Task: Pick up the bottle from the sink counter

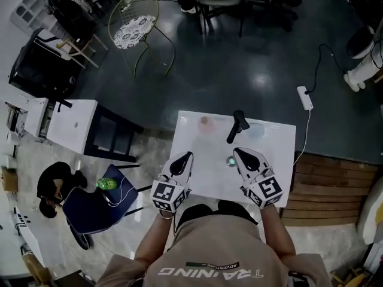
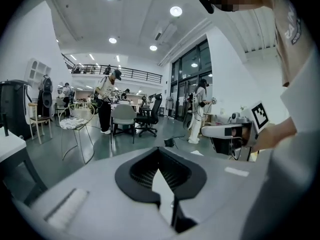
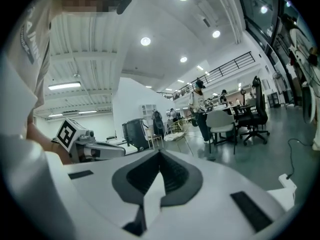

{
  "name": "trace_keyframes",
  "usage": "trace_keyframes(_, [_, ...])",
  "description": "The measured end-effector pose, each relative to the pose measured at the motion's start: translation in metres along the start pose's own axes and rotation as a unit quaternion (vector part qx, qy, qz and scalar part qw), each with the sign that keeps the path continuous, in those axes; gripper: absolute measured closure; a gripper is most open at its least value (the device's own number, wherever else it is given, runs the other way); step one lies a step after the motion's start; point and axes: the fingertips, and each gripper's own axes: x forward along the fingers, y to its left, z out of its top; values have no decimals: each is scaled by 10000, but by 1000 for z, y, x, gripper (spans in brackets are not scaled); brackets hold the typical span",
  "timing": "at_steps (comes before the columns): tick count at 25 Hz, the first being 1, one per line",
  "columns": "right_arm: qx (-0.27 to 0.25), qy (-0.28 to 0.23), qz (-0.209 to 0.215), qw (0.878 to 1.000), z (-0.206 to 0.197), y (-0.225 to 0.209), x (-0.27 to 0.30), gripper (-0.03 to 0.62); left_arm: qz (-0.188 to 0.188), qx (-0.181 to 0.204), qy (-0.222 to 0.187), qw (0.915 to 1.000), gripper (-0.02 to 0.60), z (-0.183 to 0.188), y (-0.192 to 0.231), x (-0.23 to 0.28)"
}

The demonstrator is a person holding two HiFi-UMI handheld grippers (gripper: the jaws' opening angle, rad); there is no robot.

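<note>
The left gripper point(image 1: 189, 155) and right gripper point(image 1: 236, 151) are hovering over the near edge of the sink counter point(image 1: 272, 142) — jaws together, holding nothing — the faucet point(image 1: 237, 126) standing toward its far edge

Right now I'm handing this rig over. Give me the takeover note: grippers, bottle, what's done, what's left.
Grippers: the left gripper has its jaws shut and empty, held over the near left part of the white counter. The right gripper is also shut and empty, over the near right part.
Things: a small green thing sits on the counter right by the right gripper's tip. It is probably the bottle seen from above, but I can't be sure. The black faucet stands behind it.
Done: nothing picked up.
Left: open the jaws, close on the bottle, lift it.
</note>
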Motion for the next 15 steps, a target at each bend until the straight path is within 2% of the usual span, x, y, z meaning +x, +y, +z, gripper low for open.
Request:
trace_keyframes(7, [110, 164, 165, 9997, -10, -6, 12, 583, 40, -8, 237, 9997, 574, -10, 12, 19])
trace_keyframes(15, [110, 199, -107, 9997, -5, 2, 21, 583, -147, 237, 132, 9995, 574, -21, 35, 47])
